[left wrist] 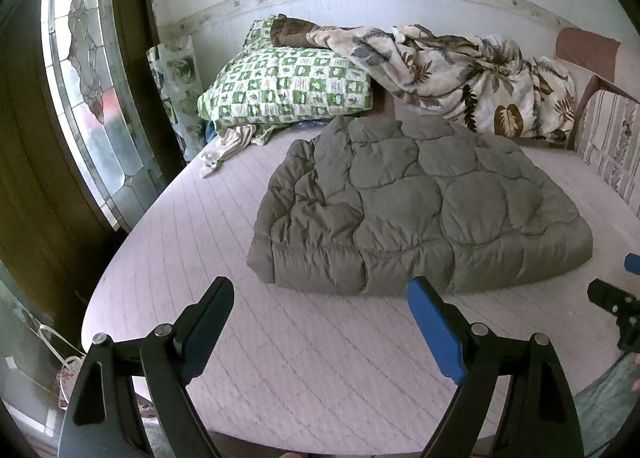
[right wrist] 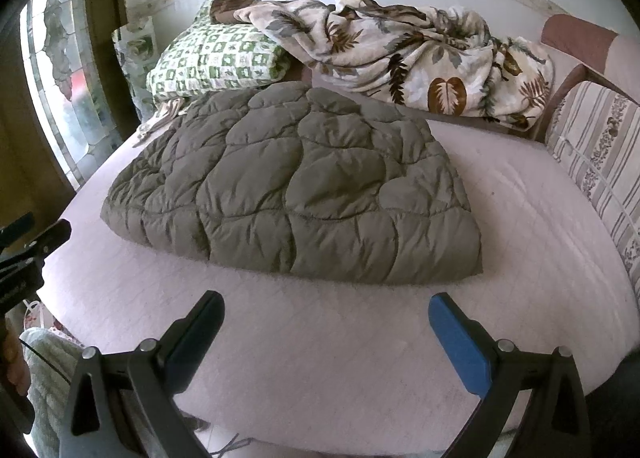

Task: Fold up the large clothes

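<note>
Lying folded mid-bed (left wrist: 168, 258), the quilt (left wrist: 416, 205) runs its long axis left to right, near edge facing both grippers. Left gripper (left wrist: 320, 322) and right gripper (right wrist: 326, 334) hover short of it, jaws wide, holding nothing.

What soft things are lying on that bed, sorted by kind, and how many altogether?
Grey-green quilted padded garment, folded: 1
Green-and-white checked pillow: 1
Cream blanket with brown leaf print, bunched up: 1
Small crumpled whitish cloth beside the pillow: 1
Total: 4
</note>
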`<state>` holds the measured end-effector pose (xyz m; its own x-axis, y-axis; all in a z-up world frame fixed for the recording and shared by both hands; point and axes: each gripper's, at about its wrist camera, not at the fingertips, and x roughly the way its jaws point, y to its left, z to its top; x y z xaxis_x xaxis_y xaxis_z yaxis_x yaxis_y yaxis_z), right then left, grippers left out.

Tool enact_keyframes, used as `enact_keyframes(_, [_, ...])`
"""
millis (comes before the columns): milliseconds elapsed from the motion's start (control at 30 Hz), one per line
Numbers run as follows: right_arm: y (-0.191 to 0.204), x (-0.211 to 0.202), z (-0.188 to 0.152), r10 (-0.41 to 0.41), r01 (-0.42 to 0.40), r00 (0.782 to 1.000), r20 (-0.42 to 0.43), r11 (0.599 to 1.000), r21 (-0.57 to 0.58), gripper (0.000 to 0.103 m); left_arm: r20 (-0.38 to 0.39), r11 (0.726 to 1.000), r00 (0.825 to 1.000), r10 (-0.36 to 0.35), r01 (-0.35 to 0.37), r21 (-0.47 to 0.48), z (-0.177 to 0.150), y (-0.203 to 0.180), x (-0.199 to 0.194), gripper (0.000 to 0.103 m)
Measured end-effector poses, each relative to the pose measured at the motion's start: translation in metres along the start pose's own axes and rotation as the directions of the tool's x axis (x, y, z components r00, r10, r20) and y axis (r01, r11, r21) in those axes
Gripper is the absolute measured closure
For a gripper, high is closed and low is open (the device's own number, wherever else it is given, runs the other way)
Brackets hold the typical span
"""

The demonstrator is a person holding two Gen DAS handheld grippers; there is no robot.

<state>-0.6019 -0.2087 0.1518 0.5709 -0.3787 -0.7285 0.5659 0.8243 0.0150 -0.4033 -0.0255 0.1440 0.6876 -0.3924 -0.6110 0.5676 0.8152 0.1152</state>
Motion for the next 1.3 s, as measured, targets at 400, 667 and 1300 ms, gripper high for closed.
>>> enact_keyframes(400, [0.012, -0.008, -0.008, 0.012, -0.012, 1.000, -0.004, 1.000, -0.014, 0.000, -0.016, 0.999, 0.999, -0.049, 0.049, -0.023, -0.011, 0.002, -0.008, 0.014])
enact_keyframes(667, [0.009, -0.011, -0.009, 0.010, -0.010, 1.000, -0.001, 1.000, -0.009, 0.000, -0.018, 0.998, 0.998, -0.064, 0.063, -0.029, -0.012, 0.001, -0.011, 0.014])
enact_keyframes(1300, [0.009, -0.013, -0.013, 0.012, -0.012, 1.000, 0.002, 1.000, -0.006, 0.000, -0.004, 0.997, 0.998, -0.068, 0.068, -0.025, -0.012, -0.001, -0.017, 0.014])
